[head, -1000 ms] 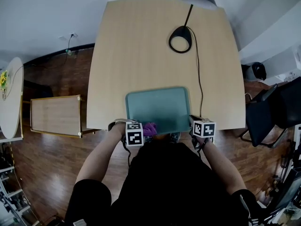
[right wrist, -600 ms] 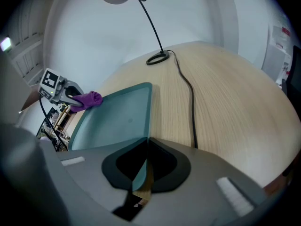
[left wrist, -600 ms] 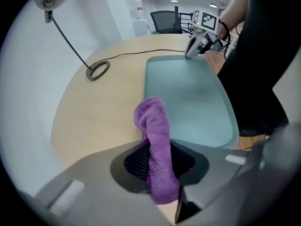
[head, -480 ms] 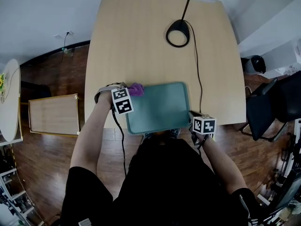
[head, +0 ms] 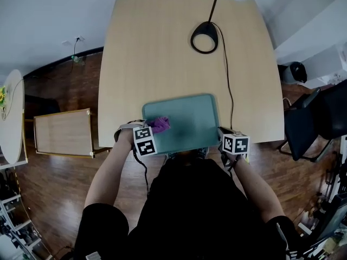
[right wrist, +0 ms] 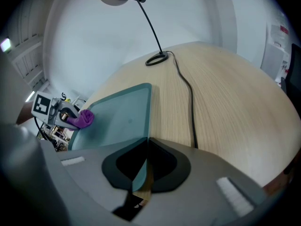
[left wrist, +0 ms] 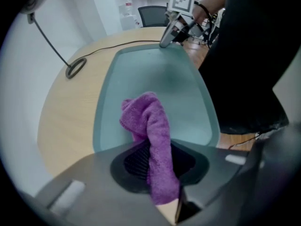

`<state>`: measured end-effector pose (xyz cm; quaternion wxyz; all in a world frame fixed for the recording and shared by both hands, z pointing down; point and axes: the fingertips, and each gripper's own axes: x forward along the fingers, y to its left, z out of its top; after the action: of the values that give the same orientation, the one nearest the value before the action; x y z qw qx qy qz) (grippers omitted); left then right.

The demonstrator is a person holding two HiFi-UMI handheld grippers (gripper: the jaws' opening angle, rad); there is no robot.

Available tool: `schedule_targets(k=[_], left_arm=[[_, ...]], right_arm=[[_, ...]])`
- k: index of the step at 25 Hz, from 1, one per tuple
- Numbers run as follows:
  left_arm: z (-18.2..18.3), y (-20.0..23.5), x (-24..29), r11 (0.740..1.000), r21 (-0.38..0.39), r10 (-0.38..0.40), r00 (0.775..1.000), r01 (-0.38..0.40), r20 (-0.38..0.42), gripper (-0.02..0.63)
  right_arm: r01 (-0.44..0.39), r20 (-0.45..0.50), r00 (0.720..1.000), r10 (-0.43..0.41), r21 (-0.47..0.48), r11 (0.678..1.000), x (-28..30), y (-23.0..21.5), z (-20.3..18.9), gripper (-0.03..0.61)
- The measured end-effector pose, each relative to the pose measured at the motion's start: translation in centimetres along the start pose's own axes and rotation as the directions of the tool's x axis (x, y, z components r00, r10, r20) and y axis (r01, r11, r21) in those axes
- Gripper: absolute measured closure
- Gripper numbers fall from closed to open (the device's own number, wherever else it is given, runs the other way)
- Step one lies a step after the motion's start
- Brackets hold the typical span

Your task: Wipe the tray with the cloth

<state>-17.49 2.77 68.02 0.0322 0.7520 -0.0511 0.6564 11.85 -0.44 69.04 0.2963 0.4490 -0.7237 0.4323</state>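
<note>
Left gripper (head: 154, 129) reaches over tray (head: 191, 119), fingers (left wrist: 133, 160) clamping cloth (head: 160, 124); right gripper's (right wrist: 146, 144) fingers (right wrist: 163, 163) pinch rim (right wrist: 149, 108)

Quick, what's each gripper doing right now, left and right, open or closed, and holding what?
Left gripper: closed on the purple cloth, which lies on the tray.
Right gripper: closed on the tray's edge.

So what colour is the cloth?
Purple. The cloth shows best in the left gripper view, pinched over the teal tray.
</note>
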Motion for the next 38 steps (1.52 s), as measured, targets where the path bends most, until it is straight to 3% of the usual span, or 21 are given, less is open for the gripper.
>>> schedule_targets(k=[5, 12, 22, 26, 28, 29, 30, 31, 32, 33, 35, 38], left_arm=[[0.8, -5.1, 0.1, 0.999, 0.048, -0.008, 1.000, 0.007, 0.004, 0.497], [1.3, -7.9, 0.1, 0.994, 0.100, 0.035, 0.999, -0.033, -0.014, 0.497], [2.0, -10.5, -0.4, 0.983, 0.179, -0.041, 0.999, 0.038, 0.013, 0.497], [1.8, -9.8, -0.6, 0.993, 0.109, -0.041, 0.999, 0.036, 0.036, 0.497], [1.5, -8.4, -1.2, 1.000, -0.017, -0.019, 0.996, 0.020, 0.087, 0.497], [1.2, -7.1, -1.7, 0.993, -0.119, 0.006, 0.992, 0.009, 0.128, 0.497], [0.6, -5.5, -2.4, 0.971, -0.240, 0.045, 0.984, -0.003, 0.170, 0.497], [-0.2, -3.6, -3.2, 0.929, -0.369, 0.097, 0.974, -0.015, 0.205, 0.497], [-1.4, -1.7, -4.1, 0.869, -0.494, 0.158, 0.961, -0.027, 0.225, 0.497], [-2.9, 0.1, -4.9, 0.795, -0.605, 0.218, 0.949, -0.038, 0.226, 0.497], [-6.0, 2.5, -6.0, 0.619, -0.785, 0.294, 0.936, -0.032, 0.194, 0.497], [-10.1, 3.7, -4.5, 0.328, -0.943, 0.284, 0.947, 0.053, 0.151, 0.495]], right_arm=[[0.002, 0.002, 1.000, -0.002, -0.008, 1.000, -0.2, -0.2, 0.4, 0.561], [0.010, -0.005, 1.000, -0.010, -0.009, 1.000, 0.0, -0.4, 0.3, 0.561], [0.006, -0.014, 1.000, -0.006, -0.013, 1.000, 0.6, -0.7, 0.0, 0.561], [0.008, -0.012, 1.000, -0.009, -0.015, 1.000, 0.6, -0.8, 0.0, 0.561], [0.006, -0.012, 1.000, -0.006, -0.014, 1.000, 0.6, -0.7, 0.0, 0.561], [0.004, -0.012, 1.000, -0.004, -0.010, 1.000, 0.6, -0.7, 0.0, 0.561], [0.000, -0.013, 1.000, 0.000, -0.002, 1.000, 0.6, -0.8, 0.0, 0.561], [-0.006, -0.013, 1.000, 0.006, 0.010, 1.000, 0.6, -0.8, 0.1, 0.561], [-0.016, -0.011, 1.000, 0.016, 0.030, 0.999, 0.6, -0.9, 0.2, 0.561], [-0.030, -0.004, 1.000, 0.030, 0.054, 0.998, 0.5, -0.9, 0.3, 0.561], [-0.054, 0.023, 0.998, 0.052, 0.099, 0.994, 0.0, -1.1, 0.8, 0.560], [-0.039, 0.104, 0.994, 0.027, 0.118, 0.992, -1.8, -1.6, 2.6, 0.560]])
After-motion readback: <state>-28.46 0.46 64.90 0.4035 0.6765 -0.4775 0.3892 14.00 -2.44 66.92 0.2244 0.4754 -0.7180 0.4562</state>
